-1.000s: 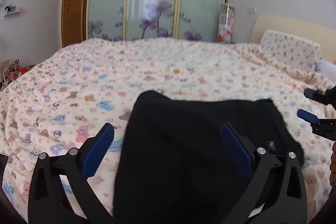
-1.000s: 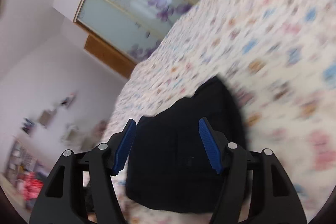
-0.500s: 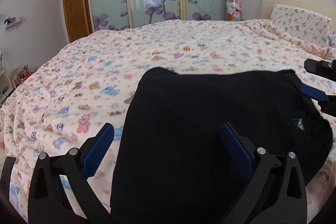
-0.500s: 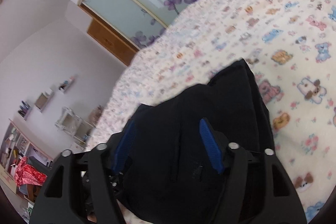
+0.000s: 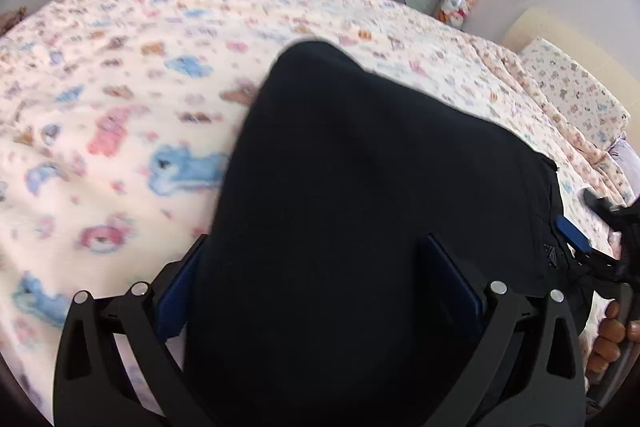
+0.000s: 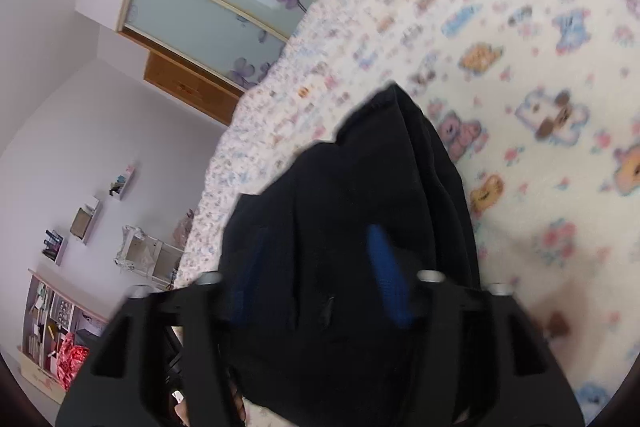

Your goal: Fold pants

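Pants: black pants (image 5: 360, 211) lie folded in a thick bundle on the bear-print bedspread (image 5: 120, 115).
Left gripper: left gripper (image 5: 320, 287) spread wide, cloth between the jaws, no visible squeeze.
Right gripper: right gripper (image 6: 316, 267) closing, cloth between the jaws; grip unclear.
Handling: likely soft, light, limp; best pinched at the bundle's edges.
Containers: shelves (image 6: 52, 311) by the wall hold clutter.
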